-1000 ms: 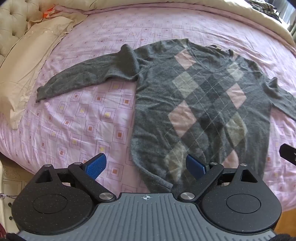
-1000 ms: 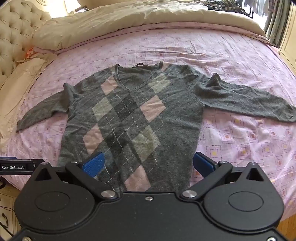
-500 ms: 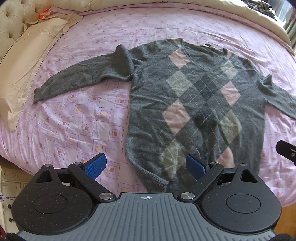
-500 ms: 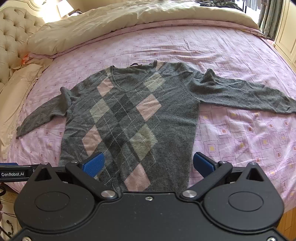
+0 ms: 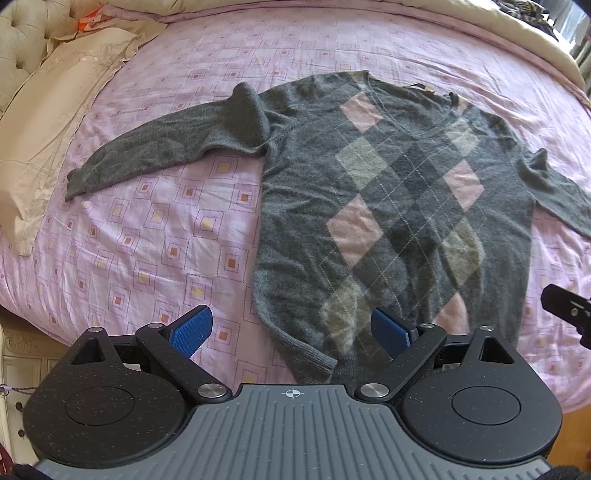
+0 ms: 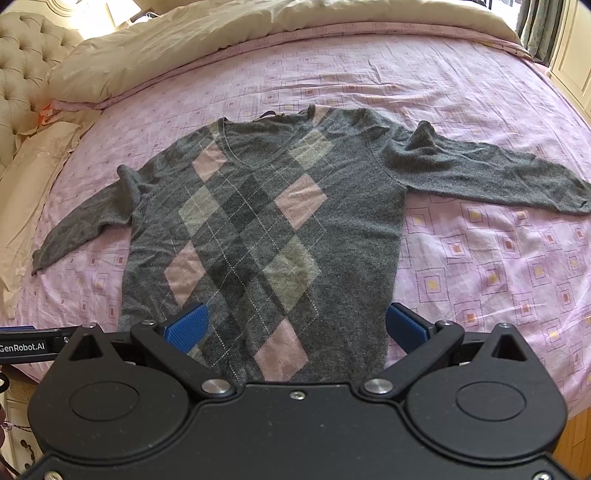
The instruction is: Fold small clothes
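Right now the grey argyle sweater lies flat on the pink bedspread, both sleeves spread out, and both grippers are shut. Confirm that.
Not quite. Both wrist views show the left gripper and right gripper open, holding nothing. The rest stands: the sweater lies flat on the pink bedspread, sleeves spread.

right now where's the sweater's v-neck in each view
Left wrist: the v-neck sits upper right of centre, tilted, on the sweater.
Right wrist: the v-neck is upper centre, just left of the middle.
Shared landmark: the orange tag by the headboard, at the left.
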Motion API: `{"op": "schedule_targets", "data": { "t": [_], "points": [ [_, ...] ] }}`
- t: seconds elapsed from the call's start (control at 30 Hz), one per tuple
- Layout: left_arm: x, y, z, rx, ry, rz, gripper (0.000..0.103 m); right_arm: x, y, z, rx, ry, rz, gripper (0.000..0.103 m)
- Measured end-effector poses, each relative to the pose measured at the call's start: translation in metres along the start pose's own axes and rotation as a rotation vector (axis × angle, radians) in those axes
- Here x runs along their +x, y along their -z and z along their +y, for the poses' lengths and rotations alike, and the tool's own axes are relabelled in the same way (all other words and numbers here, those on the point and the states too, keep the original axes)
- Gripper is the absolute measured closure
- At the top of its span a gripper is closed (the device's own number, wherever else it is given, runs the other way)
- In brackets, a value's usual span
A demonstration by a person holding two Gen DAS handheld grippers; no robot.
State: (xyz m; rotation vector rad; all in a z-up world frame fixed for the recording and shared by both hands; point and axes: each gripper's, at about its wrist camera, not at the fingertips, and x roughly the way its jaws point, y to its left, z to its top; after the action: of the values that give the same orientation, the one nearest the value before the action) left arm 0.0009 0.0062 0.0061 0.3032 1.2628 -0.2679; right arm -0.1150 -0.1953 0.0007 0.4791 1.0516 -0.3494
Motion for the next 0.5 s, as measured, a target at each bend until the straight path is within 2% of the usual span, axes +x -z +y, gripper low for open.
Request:
{"op": "schedule_targets", "data": {
  "t": [0.5],
  "points": [
    [0.022, -0.045, 0.012, 0.051, 0.032, 0.024, 0.01, 0.025, -0.024, 0.017, 0.106, 0.035, 0.033, 0.001]
  ]
}}
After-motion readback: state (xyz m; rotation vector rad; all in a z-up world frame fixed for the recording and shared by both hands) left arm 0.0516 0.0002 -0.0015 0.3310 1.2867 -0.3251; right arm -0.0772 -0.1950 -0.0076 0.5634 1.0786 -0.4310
